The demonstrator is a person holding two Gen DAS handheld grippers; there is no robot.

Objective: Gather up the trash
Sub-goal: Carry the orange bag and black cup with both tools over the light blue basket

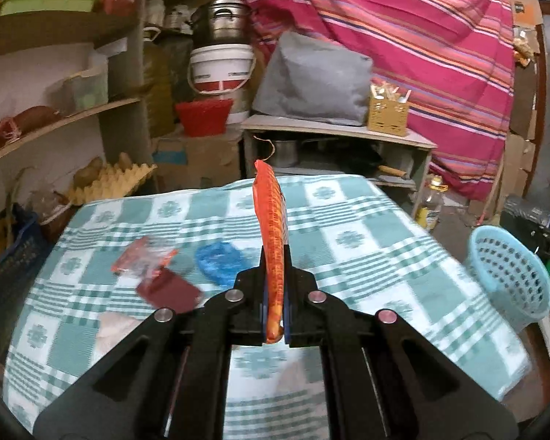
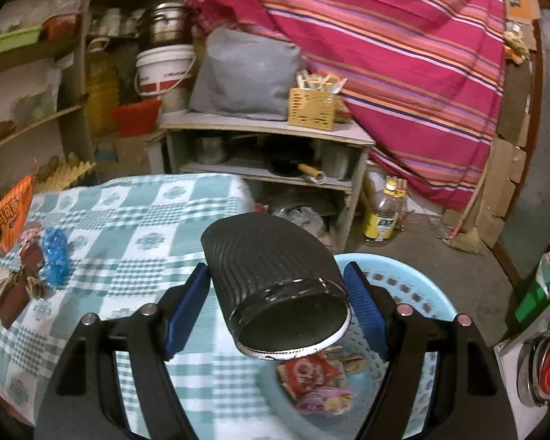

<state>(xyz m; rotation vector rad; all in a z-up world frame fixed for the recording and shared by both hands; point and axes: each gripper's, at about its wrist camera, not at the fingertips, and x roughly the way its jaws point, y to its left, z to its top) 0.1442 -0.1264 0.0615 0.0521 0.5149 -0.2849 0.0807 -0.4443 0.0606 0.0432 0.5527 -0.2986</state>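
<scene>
My left gripper is shut on an orange snack wrapper, held edge-on above the checked tablecloth; the wrapper also shows at the far left of the right wrist view. My right gripper is shut on a black ribbed paper cup, squashed oval, held over the light blue basket, which holds wrappers. On the table lie a blue plastic piece, a red-and-clear wrapper and a dark red packet.
The blue basket stands off the table's right edge. Behind the table are a low shelf with a grey bag and a yellow holder, buckets, egg trays, wall shelves and a striped pink cloth. A bottle stands on the floor.
</scene>
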